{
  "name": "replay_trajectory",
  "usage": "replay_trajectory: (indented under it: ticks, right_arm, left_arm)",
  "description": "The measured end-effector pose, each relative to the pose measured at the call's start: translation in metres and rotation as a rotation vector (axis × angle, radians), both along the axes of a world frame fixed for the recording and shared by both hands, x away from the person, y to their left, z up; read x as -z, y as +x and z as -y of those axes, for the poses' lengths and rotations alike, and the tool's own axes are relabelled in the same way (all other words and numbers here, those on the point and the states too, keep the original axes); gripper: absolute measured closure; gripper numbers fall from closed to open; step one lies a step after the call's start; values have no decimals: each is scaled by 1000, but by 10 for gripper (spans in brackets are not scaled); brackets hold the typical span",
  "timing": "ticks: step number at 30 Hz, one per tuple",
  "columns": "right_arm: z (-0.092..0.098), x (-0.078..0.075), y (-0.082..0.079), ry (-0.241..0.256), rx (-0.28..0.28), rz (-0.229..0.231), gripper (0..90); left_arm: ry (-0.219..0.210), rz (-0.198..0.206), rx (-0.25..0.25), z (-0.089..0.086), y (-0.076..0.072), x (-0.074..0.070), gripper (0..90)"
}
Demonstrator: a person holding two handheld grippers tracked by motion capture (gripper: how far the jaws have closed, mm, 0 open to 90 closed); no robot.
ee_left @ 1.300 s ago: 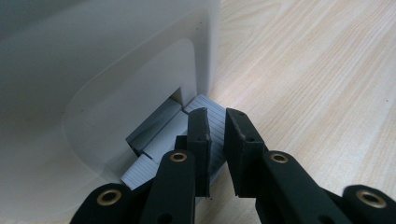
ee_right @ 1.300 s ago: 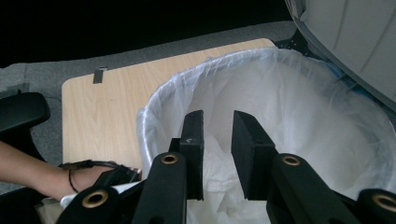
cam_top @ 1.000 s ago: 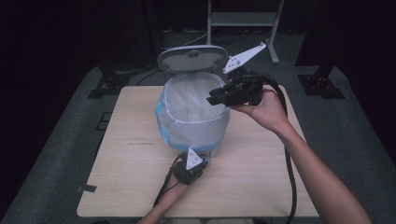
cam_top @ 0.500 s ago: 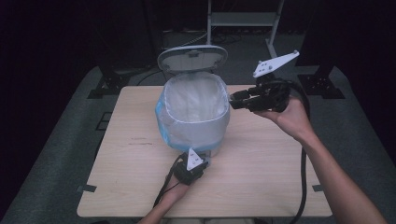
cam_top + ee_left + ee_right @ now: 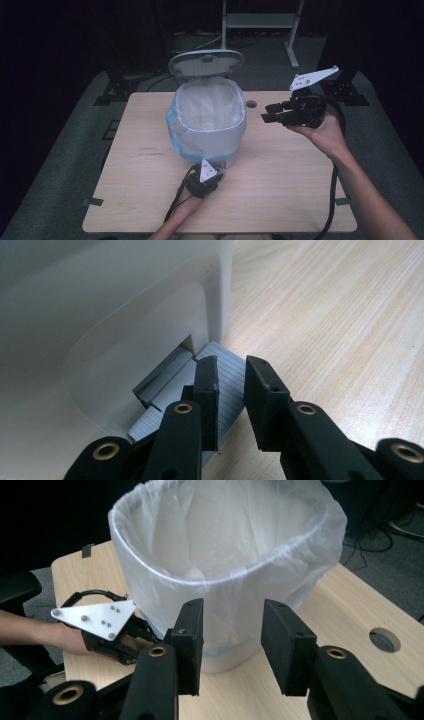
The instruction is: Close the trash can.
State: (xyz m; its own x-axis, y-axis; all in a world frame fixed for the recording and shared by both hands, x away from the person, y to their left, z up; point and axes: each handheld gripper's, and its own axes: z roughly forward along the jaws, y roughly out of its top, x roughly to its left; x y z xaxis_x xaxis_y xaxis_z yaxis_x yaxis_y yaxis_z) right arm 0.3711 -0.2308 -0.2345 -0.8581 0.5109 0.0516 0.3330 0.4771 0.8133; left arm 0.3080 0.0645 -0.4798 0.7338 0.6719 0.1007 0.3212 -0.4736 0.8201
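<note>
1. One big wooden table (image 5: 280, 195) spreads under both my grippers, pale grain running past my left jaws.
2. Next in size, the white pedal bin (image 5: 209, 135) stands ahead of my left gripper and just off my right one's jaw tips, its lid (image 5: 206, 62) tipped up behind it.
3. Its clear plastic liner (image 5: 225, 535) is folded over the rim, straight in front of my right jaws.
4. My right gripper (image 5: 272, 112) hangs in the air beside the bin, jaws spread apart, nothing between them, apart from the liner.
5. My left gripper (image 5: 230, 385) sits low at the bin's base, jaws parted and holding nothing, tips resting over the ribbed grey pedal (image 5: 222, 390).
</note>
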Motion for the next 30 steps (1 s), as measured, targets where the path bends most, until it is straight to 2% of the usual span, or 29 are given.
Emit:
replay_trajectory:
  ticks: [18, 30]
  right_arm:
    - [23, 22, -1, 14, 36, -28, 591]
    - [42, 42, -2, 39, 66, -53, 587]
  left_arm:
    - [-5, -3, 2, 1, 0, 0, 749]
    - [-9, -6, 6, 0, 0, 0, 749]
